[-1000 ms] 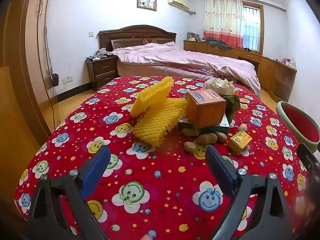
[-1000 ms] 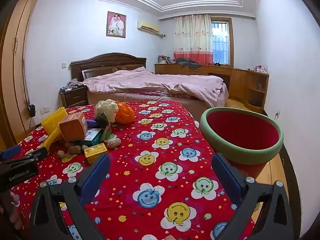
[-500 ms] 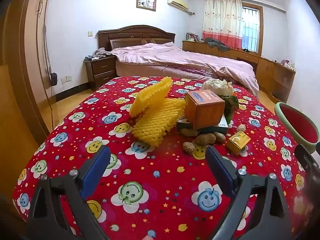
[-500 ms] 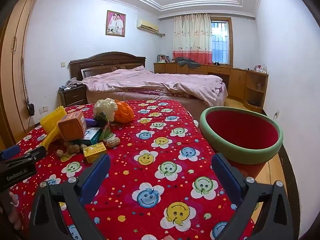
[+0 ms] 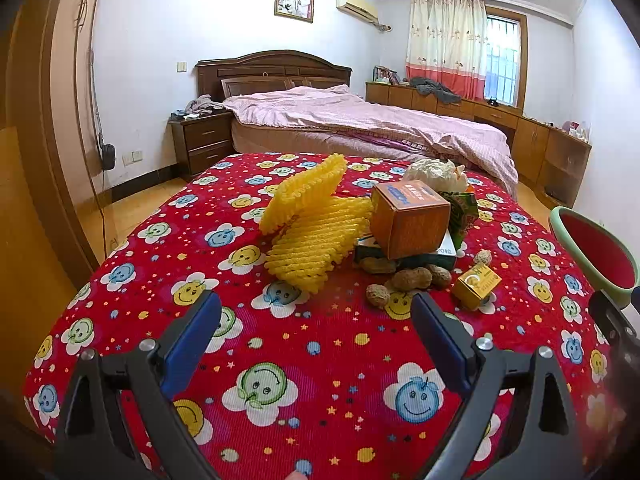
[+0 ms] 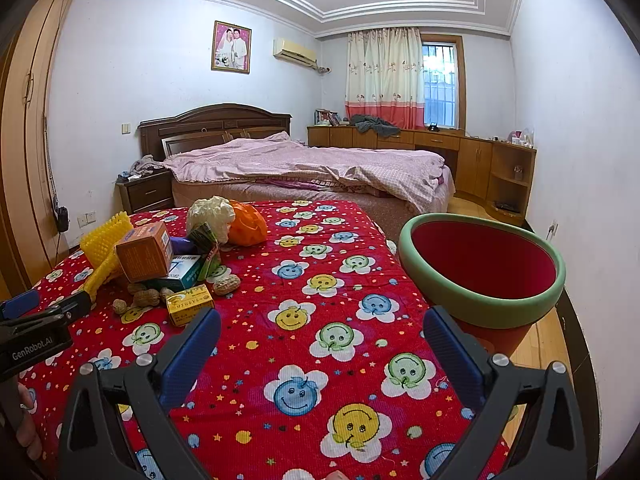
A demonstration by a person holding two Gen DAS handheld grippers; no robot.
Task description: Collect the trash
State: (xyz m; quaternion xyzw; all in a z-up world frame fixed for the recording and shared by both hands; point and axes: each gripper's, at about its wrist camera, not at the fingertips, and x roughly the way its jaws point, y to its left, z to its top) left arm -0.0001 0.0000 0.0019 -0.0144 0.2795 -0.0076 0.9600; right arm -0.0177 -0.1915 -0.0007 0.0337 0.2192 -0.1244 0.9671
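Observation:
A pile of trash lies on the red smiley-patterned tablecloth (image 5: 312,360): yellow foam netting (image 5: 316,224), an orange box (image 5: 410,220) on a flat green-white box (image 6: 182,272), several peanuts (image 5: 412,278), a small yellow box (image 5: 478,282), crumpled white paper (image 6: 210,212) and an orange bag (image 6: 246,224). My left gripper (image 5: 316,312) is open, empty, just short of the peanuts. My right gripper (image 6: 322,328) is open and empty over bare cloth, right of the pile. The green-rimmed red bin (image 6: 482,268) stands beyond the table's right edge.
A bed with a pink cover (image 6: 312,164) stands behind the table, a nightstand (image 5: 202,140) to its left, wooden cabinets (image 6: 460,160) along the back right. A wooden wardrobe (image 5: 36,160) is at the left. A hand (image 6: 28,428) holds the left gripper.
Both views have shifted only slightly; the left gripper has crept a little closer to the pile. Both grippers stay open and empty.

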